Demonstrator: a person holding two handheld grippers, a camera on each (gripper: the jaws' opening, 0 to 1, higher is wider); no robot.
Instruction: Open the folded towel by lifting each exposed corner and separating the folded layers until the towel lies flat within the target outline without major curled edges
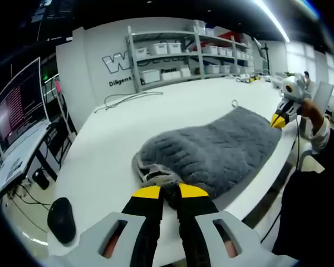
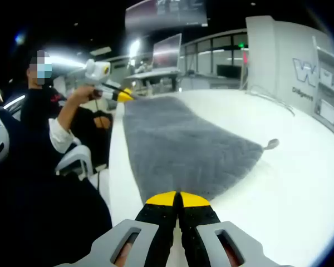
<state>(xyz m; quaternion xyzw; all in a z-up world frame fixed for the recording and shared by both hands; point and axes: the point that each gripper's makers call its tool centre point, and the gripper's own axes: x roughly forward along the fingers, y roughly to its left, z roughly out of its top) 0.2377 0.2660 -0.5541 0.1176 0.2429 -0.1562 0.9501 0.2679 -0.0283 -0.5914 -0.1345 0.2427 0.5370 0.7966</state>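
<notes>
A grey fluffy towel [image 1: 217, 147] lies lengthwise on the white table [image 1: 172, 108], near its front edge. My left gripper [image 1: 170, 191] is shut on the towel's near end, where the cloth bunches up just past the yellow tips. The right gripper [image 1: 278, 119], held by a hand, pinches the towel's far corner. In the right gripper view the towel [image 2: 178, 144] stretches away, with my right gripper [image 2: 178, 198] shut on its near edge. The left gripper [image 2: 122, 95] holds the far end there. A small hanging loop [image 2: 271, 143] sticks out of one long side.
A black mouse [image 1: 61, 219] sits at the table's left corner. A cable [image 1: 128, 99] lies towards the back. Shelves with white bins [image 1: 183, 53] line the wall, and a monitor [image 1: 19, 103] stands on a side desk. A seated person [image 2: 50, 117] is beside the table's front edge.
</notes>
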